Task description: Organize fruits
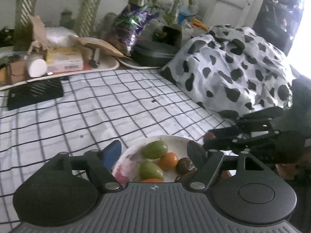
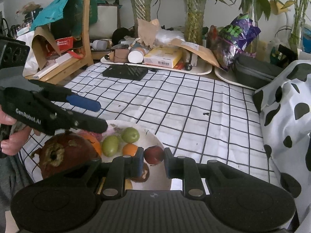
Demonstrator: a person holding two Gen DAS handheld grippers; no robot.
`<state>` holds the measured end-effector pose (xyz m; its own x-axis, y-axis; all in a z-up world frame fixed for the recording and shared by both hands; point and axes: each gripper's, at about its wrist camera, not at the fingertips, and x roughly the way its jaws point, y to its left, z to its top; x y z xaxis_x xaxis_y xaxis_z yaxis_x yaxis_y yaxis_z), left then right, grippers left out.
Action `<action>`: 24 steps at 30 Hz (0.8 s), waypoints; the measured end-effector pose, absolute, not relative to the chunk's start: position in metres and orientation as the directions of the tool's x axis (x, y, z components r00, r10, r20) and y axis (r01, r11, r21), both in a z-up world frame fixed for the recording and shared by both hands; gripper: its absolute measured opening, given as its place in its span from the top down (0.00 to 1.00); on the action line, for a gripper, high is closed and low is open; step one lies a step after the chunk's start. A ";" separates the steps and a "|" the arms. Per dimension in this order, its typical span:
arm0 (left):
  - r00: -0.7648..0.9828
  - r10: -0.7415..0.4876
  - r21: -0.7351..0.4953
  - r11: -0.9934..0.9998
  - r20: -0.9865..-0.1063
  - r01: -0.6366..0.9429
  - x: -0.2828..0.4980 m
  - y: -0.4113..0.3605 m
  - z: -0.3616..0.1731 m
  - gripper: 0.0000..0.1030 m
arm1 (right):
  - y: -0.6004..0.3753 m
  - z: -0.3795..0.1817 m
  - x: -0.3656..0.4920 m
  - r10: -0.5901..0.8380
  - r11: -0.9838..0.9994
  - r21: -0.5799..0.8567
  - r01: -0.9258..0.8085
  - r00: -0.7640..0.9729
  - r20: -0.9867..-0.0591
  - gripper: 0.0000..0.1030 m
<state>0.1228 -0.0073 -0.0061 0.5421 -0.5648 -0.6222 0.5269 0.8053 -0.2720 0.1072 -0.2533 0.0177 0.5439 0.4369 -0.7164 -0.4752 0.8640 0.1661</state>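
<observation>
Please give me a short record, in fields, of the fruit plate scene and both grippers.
surface: white tablecloth with a black grid
plate: round white plate, holding fruit
fruit on plate: two green oval fruits, a small orange citrus, a brown wrinkled fruit
left gripper: open above the plate, nothing between its fingers
right gripper: shut on a small dark red apple, at the plate's edge
beside the plate: large brown-red fruit with a rough crown
right of the cloth: white fabric with black spots
</observation>
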 end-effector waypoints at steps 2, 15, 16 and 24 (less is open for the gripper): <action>0.572 -0.532 -0.236 0.827 -0.624 0.511 0.118 -0.005 -0.003 0.29 | -0.252 0.018 0.105 0.443 0.862 0.174 -0.477 0.537 -0.718 0.78; 0.661 -0.407 -0.107 0.889 -0.630 0.446 0.094 0.004 0.003 0.29 | -0.250 0.021 0.112 0.470 0.869 0.253 -0.425 0.551 -0.689 0.37; 0.666 -0.401 -0.104 0.892 -0.629 0.439 0.091 0.005 0.003 0.29 | -0.250 0.023 0.110 0.468 0.870 0.245 -0.427 0.564 -0.680 0.29; 0.701 -0.336 -0.078 0.925 -0.629 0.373 0.059 0.010 0.014 0.29 | -0.253 0.029 0.087 0.388 0.905 0.155 -0.396 0.621 -0.681 0.02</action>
<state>0.0593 0.0096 0.0139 0.7009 -0.3356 -0.6294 0.3726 0.9247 -0.0782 0.0870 -0.2534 0.0294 0.6209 0.3883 -0.6810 -0.3961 0.9051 0.1550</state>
